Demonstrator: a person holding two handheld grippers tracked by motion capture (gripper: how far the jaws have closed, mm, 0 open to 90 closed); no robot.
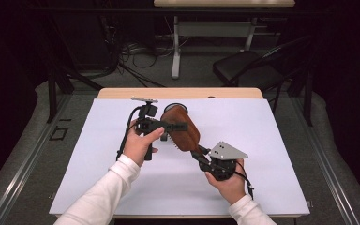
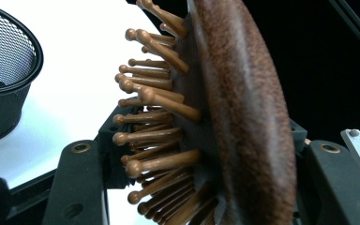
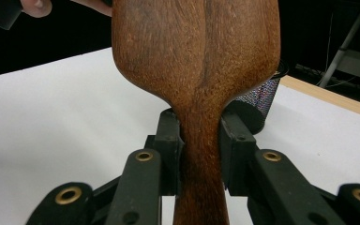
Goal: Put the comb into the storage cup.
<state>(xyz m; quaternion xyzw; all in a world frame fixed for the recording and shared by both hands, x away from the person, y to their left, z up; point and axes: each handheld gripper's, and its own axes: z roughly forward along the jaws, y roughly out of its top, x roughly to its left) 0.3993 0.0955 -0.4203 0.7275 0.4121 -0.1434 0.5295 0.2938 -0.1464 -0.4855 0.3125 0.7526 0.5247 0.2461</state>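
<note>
We see the worktop (image 1: 122, 154), a flat, matte white rectangle with a pale wooden strip along its far edge. Above its middle we hold a hairbrush (image 1: 182, 129), an oval paddle of grainy reddish-brown wood with round-tipped wooden bristles on a dark pad. A round black mesh basket (image 2: 7, 70) stands behind it. Our right gripper (image 1: 202, 154) has its jaws clamped on the narrow handle; our left gripper (image 1: 180, 126) has its jaws closed across the brush head.

One wooden hairbrush (image 1: 183, 129), one black mesh basket (image 2: 4, 70), two grippers: left gripper (image 1: 180, 126), right gripper (image 1: 200, 152), one white worktop (image 1: 262, 140)
</note>
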